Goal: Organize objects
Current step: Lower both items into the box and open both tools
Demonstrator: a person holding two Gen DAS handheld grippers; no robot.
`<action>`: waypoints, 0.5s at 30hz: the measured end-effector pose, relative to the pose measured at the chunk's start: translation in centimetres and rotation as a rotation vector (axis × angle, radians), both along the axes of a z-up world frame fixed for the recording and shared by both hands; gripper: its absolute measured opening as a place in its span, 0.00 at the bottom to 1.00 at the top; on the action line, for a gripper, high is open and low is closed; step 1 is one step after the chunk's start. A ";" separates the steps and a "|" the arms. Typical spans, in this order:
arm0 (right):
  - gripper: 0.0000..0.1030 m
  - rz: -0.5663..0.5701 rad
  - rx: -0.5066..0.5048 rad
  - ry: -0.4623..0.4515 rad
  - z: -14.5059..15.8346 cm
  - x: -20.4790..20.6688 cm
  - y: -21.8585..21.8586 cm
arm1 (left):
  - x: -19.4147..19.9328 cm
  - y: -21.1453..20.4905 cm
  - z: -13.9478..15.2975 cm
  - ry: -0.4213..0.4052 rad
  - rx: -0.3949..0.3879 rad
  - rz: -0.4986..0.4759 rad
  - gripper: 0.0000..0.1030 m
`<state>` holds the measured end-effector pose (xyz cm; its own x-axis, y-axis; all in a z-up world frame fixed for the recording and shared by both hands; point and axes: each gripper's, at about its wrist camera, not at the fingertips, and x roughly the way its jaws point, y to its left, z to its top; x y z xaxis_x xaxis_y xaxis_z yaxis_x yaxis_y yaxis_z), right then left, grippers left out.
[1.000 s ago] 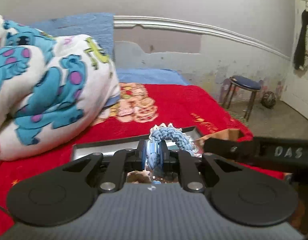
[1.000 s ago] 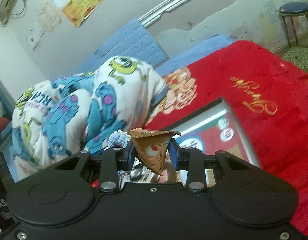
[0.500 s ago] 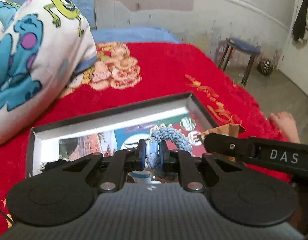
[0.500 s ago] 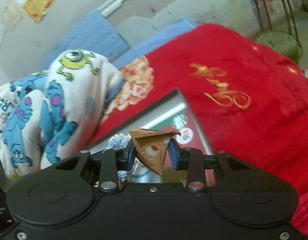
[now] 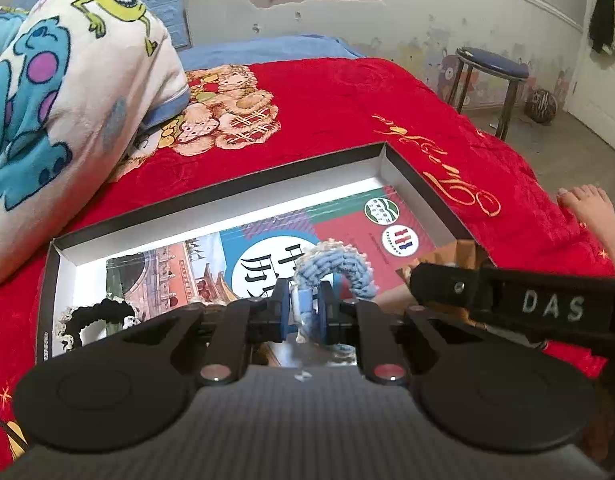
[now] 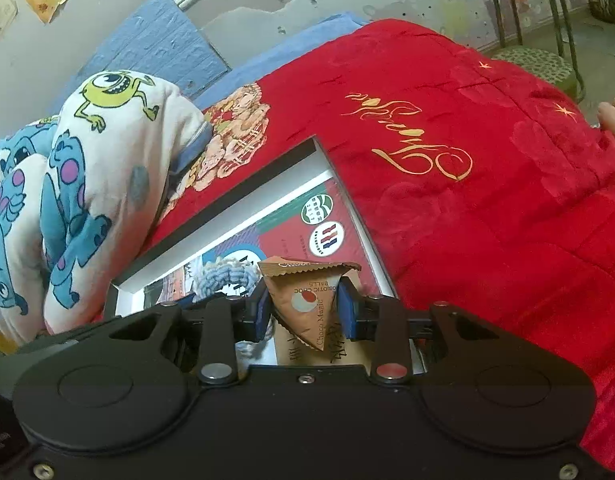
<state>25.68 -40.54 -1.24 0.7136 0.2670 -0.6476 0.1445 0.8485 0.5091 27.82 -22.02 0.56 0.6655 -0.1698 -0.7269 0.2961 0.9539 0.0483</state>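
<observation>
Partly behind left claw (image 5: pixel 303 308): blue scrunchie (image 5: pixel 335 266), lower loop hidden.

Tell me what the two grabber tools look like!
Both are black. Each has two round discs, hinged bars with silver bolts, and blue pads on the jaws. The left gripper has a ribbed grey body. The right gripper has a smooth black one, and its side reads DAS.

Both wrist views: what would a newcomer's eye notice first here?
The left gripper pinches a blue knitted ring and the right gripper holds an orange snack packet, both above an open box lying on the red blanket. A black scrunchie lies in the box's near left corner.
</observation>
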 end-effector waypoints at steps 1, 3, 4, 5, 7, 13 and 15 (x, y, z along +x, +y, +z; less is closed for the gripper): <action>0.32 -0.003 0.000 0.001 0.1 0.0 -0.1 | -0.1 -0.1 -0.1 -0.003 0.006 -0.003 0.19; 0.32 0.001 -0.002 0.007 0.0 0.1 -0.1 | 0.0 -0.1 -0.2 -0.008 0.012 -0.004 0.19; 0.32 0.001 -0.011 0.013 -0.1 0.1 0.0 | 0.0 -0.1 -0.2 -0.006 0.012 -0.002 0.19; 0.32 0.000 -0.024 0.019 -0.3 0.1 0.1 | 0.1 0.0 -0.2 -0.004 0.011 0.001 0.20; 0.32 0.009 -0.054 0.033 -0.5 0.2 0.4 | 0.1 0.1 -0.3 -0.002 0.008 0.004 0.25; 0.32 0.015 -0.096 0.034 -0.4 0.1 0.9 | -0.2 0.7 -0.1 -0.024 0.009 0.008 0.46; 0.33 0.017 -0.109 0.029 -0.5 0.1 1.1 | -0.4 1.0 0.3 -0.044 0.007 0.010 0.55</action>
<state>25.78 -39.39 -1.70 0.6901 0.2061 -0.6937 0.1427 0.9010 0.4097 27.40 -21.01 0.82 0.6986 -0.1576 -0.6979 0.2837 0.9565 0.0680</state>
